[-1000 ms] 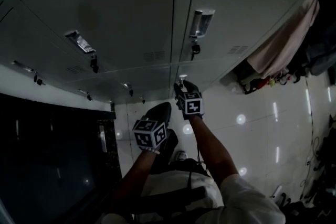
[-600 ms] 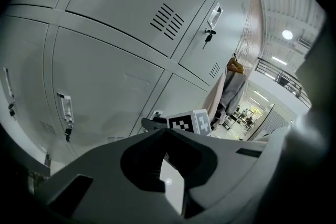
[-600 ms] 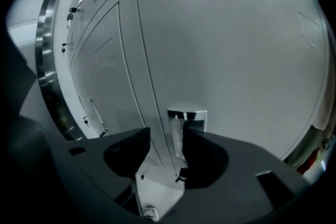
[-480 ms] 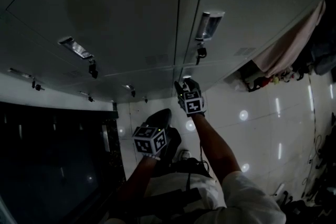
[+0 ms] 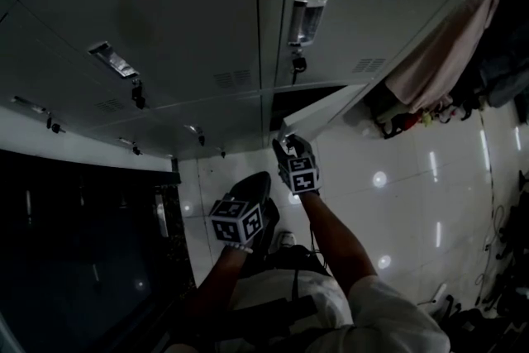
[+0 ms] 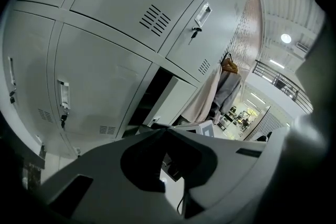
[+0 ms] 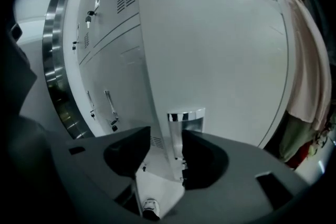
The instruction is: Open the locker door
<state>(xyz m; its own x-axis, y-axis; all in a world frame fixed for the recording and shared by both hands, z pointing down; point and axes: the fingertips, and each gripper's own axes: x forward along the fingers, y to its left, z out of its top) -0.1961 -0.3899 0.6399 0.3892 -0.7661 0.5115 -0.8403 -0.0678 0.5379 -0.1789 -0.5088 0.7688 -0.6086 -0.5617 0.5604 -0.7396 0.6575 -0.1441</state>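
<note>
Clear gap (image 5: 288, 98) bhnd ajar locker door (image 5: 326, 105)

The open locker's interior (image 5: 293, 99) is too dark to make out.

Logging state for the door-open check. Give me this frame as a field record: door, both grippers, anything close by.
locker door: partly open, dark interior showing behind it
right gripper: jaws clamp the door's free edge, just below the chrome handle
left gripper: jaws together, nothing held, low near the person's body, off the lockers
other locker doors: shut
nearby: pale garment hangs to the right of the open door
task status: door open part way, not fully
</note>
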